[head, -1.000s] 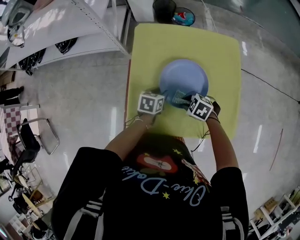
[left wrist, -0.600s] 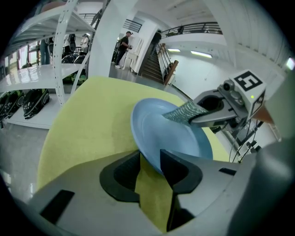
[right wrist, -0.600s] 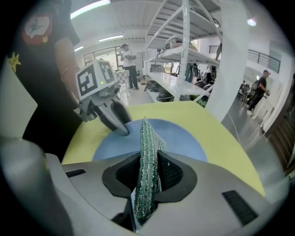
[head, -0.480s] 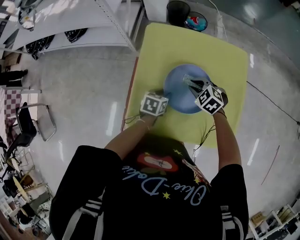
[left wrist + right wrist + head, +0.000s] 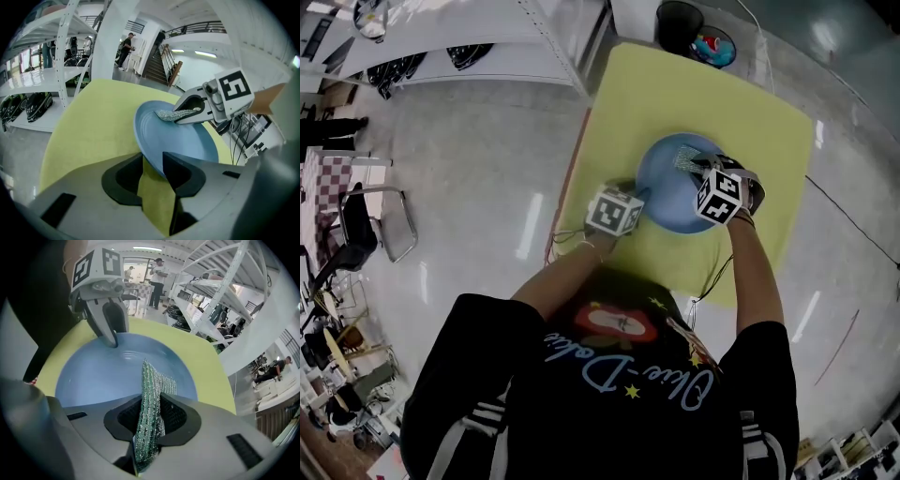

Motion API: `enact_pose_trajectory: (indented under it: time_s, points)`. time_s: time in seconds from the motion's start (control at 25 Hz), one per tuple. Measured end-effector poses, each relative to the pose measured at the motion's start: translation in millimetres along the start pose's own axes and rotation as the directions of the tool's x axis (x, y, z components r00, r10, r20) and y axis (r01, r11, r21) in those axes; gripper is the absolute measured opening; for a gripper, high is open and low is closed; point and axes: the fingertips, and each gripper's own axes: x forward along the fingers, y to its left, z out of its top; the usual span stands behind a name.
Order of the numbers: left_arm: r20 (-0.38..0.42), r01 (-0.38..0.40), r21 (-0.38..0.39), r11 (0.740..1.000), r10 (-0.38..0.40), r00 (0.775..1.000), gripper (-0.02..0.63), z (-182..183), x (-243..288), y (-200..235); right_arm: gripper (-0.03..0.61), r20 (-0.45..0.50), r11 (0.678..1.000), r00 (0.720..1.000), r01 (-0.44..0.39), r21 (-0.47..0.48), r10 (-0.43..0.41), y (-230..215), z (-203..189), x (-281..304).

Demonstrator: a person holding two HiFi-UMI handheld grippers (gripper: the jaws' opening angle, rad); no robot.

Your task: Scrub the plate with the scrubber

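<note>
A round blue plate (image 5: pixel 673 195) lies on the yellow table cover (image 5: pixel 712 94). My left gripper (image 5: pixel 639 202) is at the plate's near left rim. In the left gripper view, that rim (image 5: pixel 149 151) passes between the jaws of the left gripper (image 5: pixel 152 163), which is shut on it, and the plate (image 5: pixel 187 140) looks tilted. My right gripper (image 5: pixel 692 165) is over the plate's far right part, shut on a green-silver mesh scrubber (image 5: pixel 151 394). The scrubber's free end (image 5: pixel 171 114) lies against the plate face (image 5: pixel 103 373). From the right gripper view, the left gripper (image 5: pixel 112 339) grips the opposite rim.
A black bin (image 5: pixel 680 21) and a coloured round object (image 5: pixel 717 47) stand on the floor beyond the table. White shelving (image 5: pixel 487 37) runs along the left. A chair (image 5: pixel 375 225) stands on the glossy floor at the far left. People stand in the background.
My right gripper has carried the scrubber from the plate's near edge across to its far right part. The left gripper has stayed at the near left rim.
</note>
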Motion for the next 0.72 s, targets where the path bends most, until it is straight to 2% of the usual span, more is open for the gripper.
enact_pose_trajectory:
  time_s: [0.2, 0.36, 0.72]
  points:
    - [0.008, -0.015, 0.008, 1.0, 0.015, 1.0, 0.127, 0, 0, 2, 0.067, -0.034, 0.998, 0.999, -0.029, 0.056, 0.031, 11, -10, 3]
    - [0.014, -0.022, 0.003, 1.0, 0.022, 1.0, 0.127, 0, -1, 1, 0.069, -0.023, 0.989, 0.998, -0.061, 0.132, 0.064, 21, -17, -2]
    - [0.048, -0.048, -0.008, 0.999, 0.049, 0.998, 0.124, -2, -2, 2, 0.069, 0.001, 0.972, 0.995, -0.093, 0.217, 0.095, 55, -24, -15]
